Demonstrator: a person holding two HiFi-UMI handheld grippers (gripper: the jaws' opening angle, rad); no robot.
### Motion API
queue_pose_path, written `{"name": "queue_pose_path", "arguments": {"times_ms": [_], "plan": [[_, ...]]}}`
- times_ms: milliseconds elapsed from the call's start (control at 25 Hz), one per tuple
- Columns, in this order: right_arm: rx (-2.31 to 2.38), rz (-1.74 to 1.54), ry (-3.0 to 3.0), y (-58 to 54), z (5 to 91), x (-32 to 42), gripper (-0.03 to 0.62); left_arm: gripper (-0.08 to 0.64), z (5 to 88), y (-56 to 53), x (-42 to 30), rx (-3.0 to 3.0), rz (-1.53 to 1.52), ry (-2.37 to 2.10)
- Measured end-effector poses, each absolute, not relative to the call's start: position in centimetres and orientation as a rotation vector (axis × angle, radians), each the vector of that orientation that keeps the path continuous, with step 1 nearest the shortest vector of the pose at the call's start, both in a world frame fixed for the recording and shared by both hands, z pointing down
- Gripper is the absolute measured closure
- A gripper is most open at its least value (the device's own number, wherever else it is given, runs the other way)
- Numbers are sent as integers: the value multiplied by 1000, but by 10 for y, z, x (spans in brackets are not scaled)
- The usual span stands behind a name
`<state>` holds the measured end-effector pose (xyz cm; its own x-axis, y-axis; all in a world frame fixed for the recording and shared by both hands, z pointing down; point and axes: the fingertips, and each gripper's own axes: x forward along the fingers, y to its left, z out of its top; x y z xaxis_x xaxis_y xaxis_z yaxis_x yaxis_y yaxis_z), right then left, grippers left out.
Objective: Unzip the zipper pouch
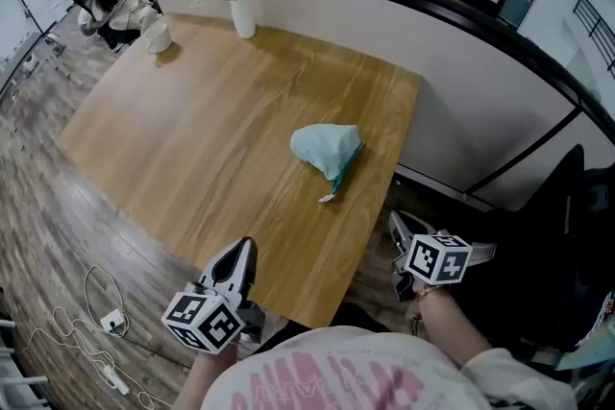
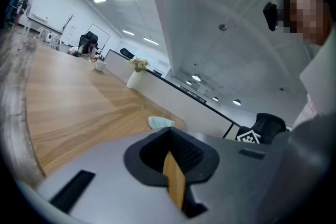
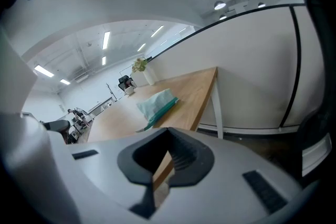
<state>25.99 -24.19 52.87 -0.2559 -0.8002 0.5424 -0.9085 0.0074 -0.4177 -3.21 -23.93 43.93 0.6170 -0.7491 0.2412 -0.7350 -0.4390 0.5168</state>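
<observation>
Zipper pouch (image 1: 327, 149) of pale mint fabric with a teal zipper edge is in neither gripper. The left gripper (image 2: 173, 165) has its jaws drawn together with nothing between them, only a thin slit showing wood behind, and it hangs over the near edge of the light wooden counter (image 1: 192, 139). The right gripper (image 3: 161, 168) is likewise closed and empty, off the counter's near right corner and above the floor. Ahead of both and well apart from them, the pouch lies slumped on the counter near its right edge, its teal strip trailing toward the near side. At the far edge stands a white vase (image 1: 244, 16) of pale flowers, with a white cup (image 1: 157, 36) near the far left corner. A white partition (image 1: 461, 82) with a dark rail runs beyond the counter, and white cables (image 1: 101, 326) lie on the wood-plank floor (image 1: 38, 206) at left.
</observation>
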Motion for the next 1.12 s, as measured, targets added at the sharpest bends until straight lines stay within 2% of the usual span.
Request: {"name": "queue_pose_path", "arguments": {"times_ms": [400, 800, 840, 960, 1120], "plan": [[1696, 992, -2101, -303, 532, 276, 595, 560, 470, -280, -33, 2154, -10, -1179], [1100, 839, -2297, -419, 549, 260, 594, 560, 473, -281, -42, 1975, -32, -1444], [1033, 840, -2314, -427, 549, 255, 582, 560, 472, -280, -42, 1962, -31, -1464], [832, 844, -2324, -444, 554, 242, 441, 560, 470, -280, -39, 1930, -37, -1507], [658, 818, -2269, -453, 567, 233, 408, 560, 468, -284, -37, 1900, -55, -1538]]}}
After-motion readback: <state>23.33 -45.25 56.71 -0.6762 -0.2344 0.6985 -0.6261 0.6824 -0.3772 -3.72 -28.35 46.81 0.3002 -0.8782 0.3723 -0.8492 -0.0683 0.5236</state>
